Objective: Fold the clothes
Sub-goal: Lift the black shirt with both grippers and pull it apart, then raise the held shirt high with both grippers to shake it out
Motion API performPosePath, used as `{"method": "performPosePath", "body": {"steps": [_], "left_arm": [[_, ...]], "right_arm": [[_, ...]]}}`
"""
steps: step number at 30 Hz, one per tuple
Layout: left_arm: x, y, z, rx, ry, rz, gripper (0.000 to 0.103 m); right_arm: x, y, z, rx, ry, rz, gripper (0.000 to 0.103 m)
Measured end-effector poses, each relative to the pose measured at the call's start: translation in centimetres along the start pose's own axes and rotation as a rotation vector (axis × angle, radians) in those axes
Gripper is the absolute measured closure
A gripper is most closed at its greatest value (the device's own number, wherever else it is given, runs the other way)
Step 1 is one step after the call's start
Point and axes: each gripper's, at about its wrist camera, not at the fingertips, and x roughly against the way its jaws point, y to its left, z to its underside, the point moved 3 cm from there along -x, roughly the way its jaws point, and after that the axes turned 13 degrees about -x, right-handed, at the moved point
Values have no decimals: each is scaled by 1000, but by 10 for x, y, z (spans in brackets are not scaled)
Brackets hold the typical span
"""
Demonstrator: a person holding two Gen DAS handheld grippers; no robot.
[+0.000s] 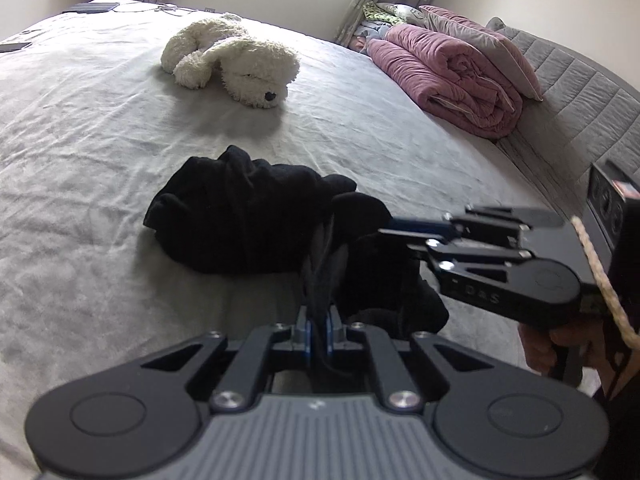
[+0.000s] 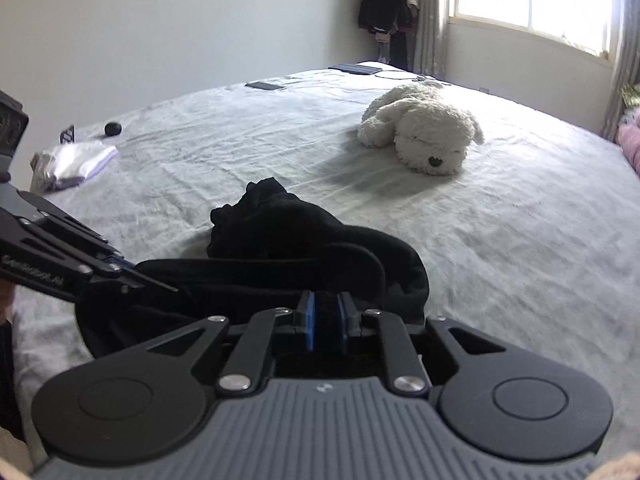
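Observation:
A black garment (image 1: 240, 220) lies crumpled on the grey bed sheet (image 1: 80, 128). One end of it is drawn up toward both grippers. My left gripper (image 1: 319, 320) is shut on a bunched strip of that black cloth. In the right wrist view the left gripper (image 2: 168, 288) reaches in from the left, its tip against the garment (image 2: 304, 236). My right gripper (image 2: 326, 320) has its blue pads (image 2: 307, 322) standing apart, with black cloth showing in the gap but not pinched. In the left wrist view the right gripper (image 1: 390, 227) comes in from the right, its tips at the cloth's raised edge.
A white plush dog (image 1: 236, 60) lies further back on the bed. A rolled pink quilt (image 1: 452, 80) and a pillow sit by the grey headboard (image 1: 580, 92) on the right. A folded white cloth (image 2: 76, 164) and a dark phone (image 2: 264, 86) lie near the far left edge.

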Motion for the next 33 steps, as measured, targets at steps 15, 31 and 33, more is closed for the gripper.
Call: {"method": "performPosePath", "body": {"steps": [15,31,33], "left_arm": [[74,27,-36,-102,-296,-251,96],[56,22,-49,-151,-278,-221,96],[58,22,-49,-161,-281,-212,96]], "right_arm": [[10,-4,-51,-11,-175,252,96],[93,-46,49,-139,1,196,82],[78,-38,42,-64,10,157,41]]}}
